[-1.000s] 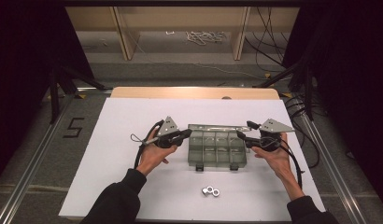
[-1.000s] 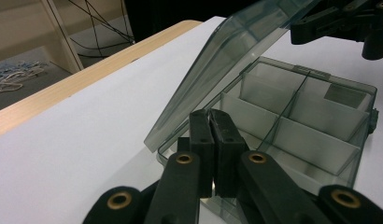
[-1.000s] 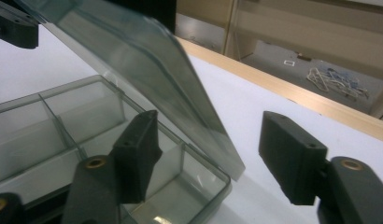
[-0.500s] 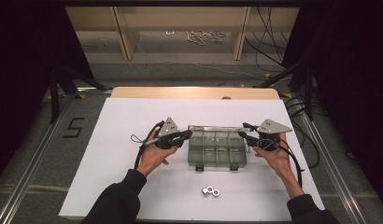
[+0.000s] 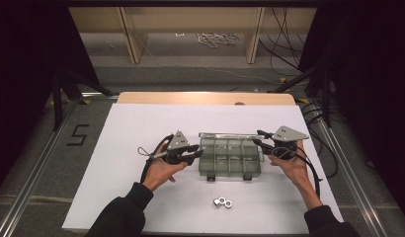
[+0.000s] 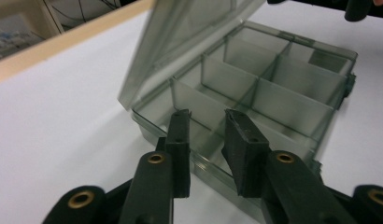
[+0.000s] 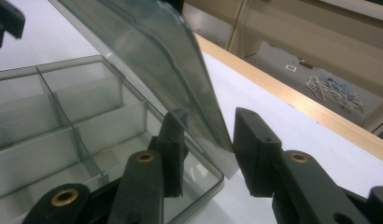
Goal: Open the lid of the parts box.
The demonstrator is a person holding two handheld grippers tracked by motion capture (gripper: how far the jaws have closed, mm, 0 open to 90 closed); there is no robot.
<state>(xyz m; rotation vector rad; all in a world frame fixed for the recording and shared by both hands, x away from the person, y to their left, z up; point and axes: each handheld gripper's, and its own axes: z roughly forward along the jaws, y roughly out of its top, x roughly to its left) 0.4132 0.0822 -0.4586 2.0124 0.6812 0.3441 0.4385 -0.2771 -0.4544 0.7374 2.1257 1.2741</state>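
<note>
The clear compartment box (image 5: 230, 158) sits at centre frame on the white desk (image 5: 141, 123), its lid (image 7: 152, 60) raised (tilted, not upright). The right claw (image 7: 206, 140) straddles the lid's corner, jaws apart. The left claw (image 6: 206, 140), jaws parted, straddles the box's near wall. Two metal nuts (image 5: 222, 202) lie below.

Both forearms wore dark, near-black long sleeves, cuffs ending at the wrists. Left gripper (image 5: 194, 154): black body, grey three-cornered plate on top, a thin cable looping out from it beside the hand. Right gripper (image 5: 260, 138): same black build, grey plate, black cable trailing along the forearm. Seen close, left gripper (image 6: 206, 140) and right gripper (image 7: 207, 144) each had two matte black blocky jaws on black arms, with brass-coloured rivets at the pivots and small screw holes in the pads.
</note>
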